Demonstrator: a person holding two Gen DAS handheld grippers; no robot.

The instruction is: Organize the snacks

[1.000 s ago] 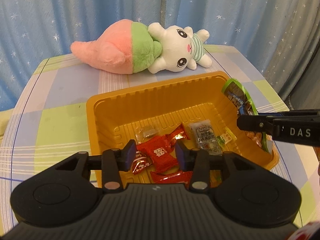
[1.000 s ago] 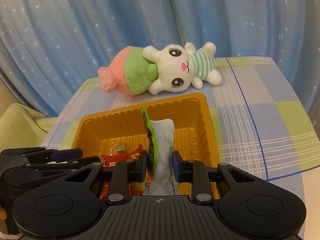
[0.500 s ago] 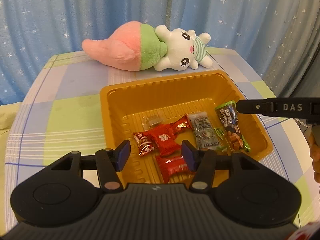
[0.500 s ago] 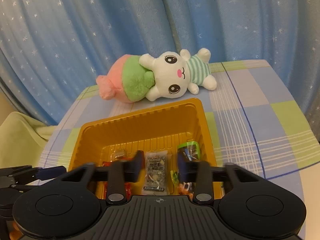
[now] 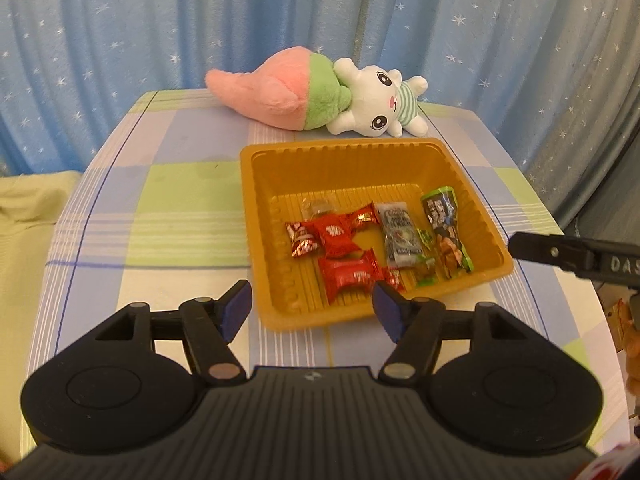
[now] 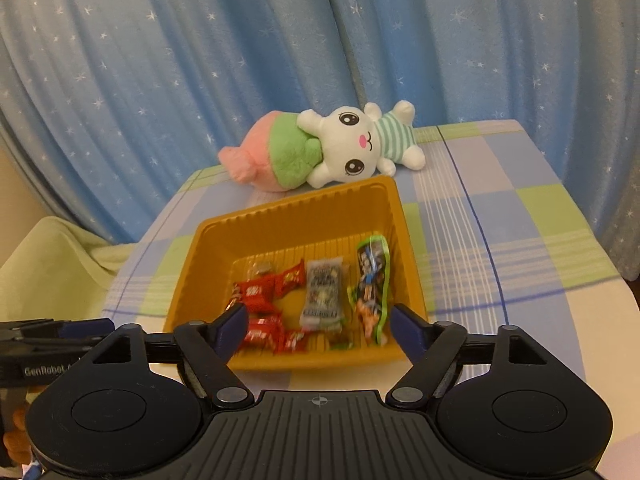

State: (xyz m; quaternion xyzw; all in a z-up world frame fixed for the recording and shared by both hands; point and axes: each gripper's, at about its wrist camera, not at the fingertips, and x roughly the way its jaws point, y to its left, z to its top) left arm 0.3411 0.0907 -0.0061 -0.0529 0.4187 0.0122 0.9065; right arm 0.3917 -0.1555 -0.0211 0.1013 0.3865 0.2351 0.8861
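One tray (image 5: 360, 160), three red snacks (image 5: 334, 234)

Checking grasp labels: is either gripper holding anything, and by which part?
Nothing held. Left gripper and right gripper are empty, jaws opening; the snack packets lie loose in the orange plastic tray.

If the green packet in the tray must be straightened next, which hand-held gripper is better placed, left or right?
Probably right. The green packet lies against the tray's right wall, the side nearest the right hand-held gripper, whose jaws are opening with nothing between them.
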